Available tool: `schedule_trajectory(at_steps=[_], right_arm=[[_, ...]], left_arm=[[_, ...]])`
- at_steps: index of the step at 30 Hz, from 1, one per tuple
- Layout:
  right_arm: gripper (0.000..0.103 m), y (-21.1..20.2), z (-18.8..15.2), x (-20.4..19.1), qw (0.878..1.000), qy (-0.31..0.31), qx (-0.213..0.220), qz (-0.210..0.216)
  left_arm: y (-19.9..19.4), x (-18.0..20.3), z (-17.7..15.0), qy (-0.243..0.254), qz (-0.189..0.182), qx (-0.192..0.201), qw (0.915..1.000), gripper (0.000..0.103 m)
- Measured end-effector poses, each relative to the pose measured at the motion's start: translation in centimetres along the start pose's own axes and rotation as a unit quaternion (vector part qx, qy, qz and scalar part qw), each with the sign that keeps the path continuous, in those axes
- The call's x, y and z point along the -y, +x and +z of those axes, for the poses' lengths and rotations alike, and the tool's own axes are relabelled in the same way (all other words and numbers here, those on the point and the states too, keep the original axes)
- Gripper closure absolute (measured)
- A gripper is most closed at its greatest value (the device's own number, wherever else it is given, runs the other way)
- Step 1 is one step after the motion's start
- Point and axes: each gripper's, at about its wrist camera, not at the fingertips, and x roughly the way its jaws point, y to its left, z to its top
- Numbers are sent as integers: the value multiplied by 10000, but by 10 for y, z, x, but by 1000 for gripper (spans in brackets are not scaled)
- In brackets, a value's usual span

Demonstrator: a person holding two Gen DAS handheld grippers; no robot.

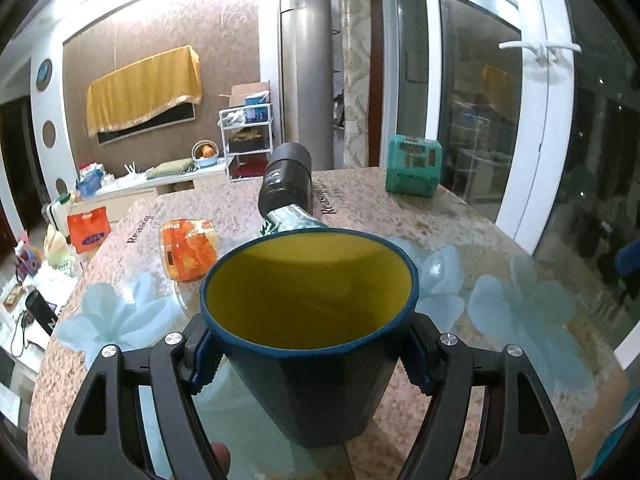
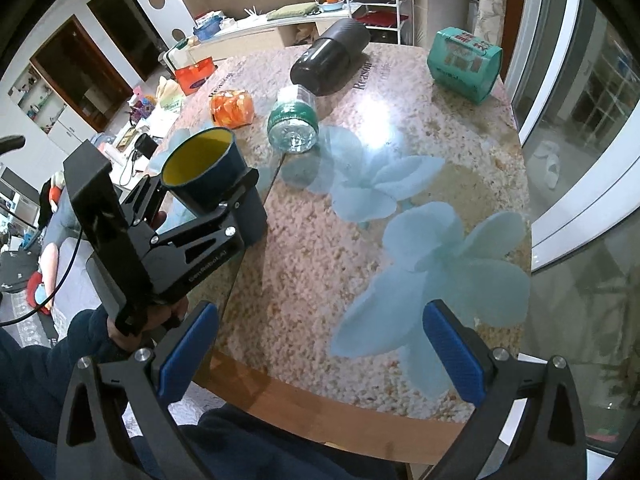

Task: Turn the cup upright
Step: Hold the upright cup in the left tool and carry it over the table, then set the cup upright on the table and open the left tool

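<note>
A dark blue cup with a yellow inside (image 1: 308, 304) is held mouth up, slightly tilted, between the blue pads of my left gripper (image 1: 308, 354), which is shut on its body. In the right wrist view the cup (image 2: 208, 172) stands at the table's left edge, its base at or just above the surface, inside the left gripper (image 2: 224, 200). My right gripper (image 2: 320, 352) is open and empty, hovering over the table's near edge, well to the right of the cup.
A granite-pattern table (image 2: 320, 248) with pale blue flowers holds a lying plastic bottle (image 2: 294, 122), a lying black flask (image 2: 330, 60), an orange packet (image 2: 232, 108) and a green tissue pack (image 2: 464, 64). A glass door stands on the right.
</note>
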Motion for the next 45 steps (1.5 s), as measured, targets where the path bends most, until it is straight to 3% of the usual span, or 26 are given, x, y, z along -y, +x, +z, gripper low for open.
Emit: schedule_trajectory(at_steps=[11, 19, 21, 26, 40, 45], right_arm=[[0, 6, -9, -2, 9997, -70, -153, -181], [0, 11, -10, -2, 9994, -82, -244, -225], [0, 12, -11, -3, 9994, -70, -264, -222], [0, 11, -11, -5, 9993, -119, -247, -242], [0, -17, -1, -12, 9993, -246, 212, -158], [0, -30, 5, -11, 9992, -16, 380, -154]], left_arm=[[1, 15, -12, 234, 228, 274, 9991, 26], [-1, 14, -13, 214, 75, 268, 9994, 23], [0, 16, -13, 265, 103, 203, 9994, 12], [-1, 18, -13, 248, -225, 145, 9993, 1], [-34, -7, 25, -202, -431, -336, 9983, 0], [-53, -11, 41, 27, -574, -471, 9972, 0]])
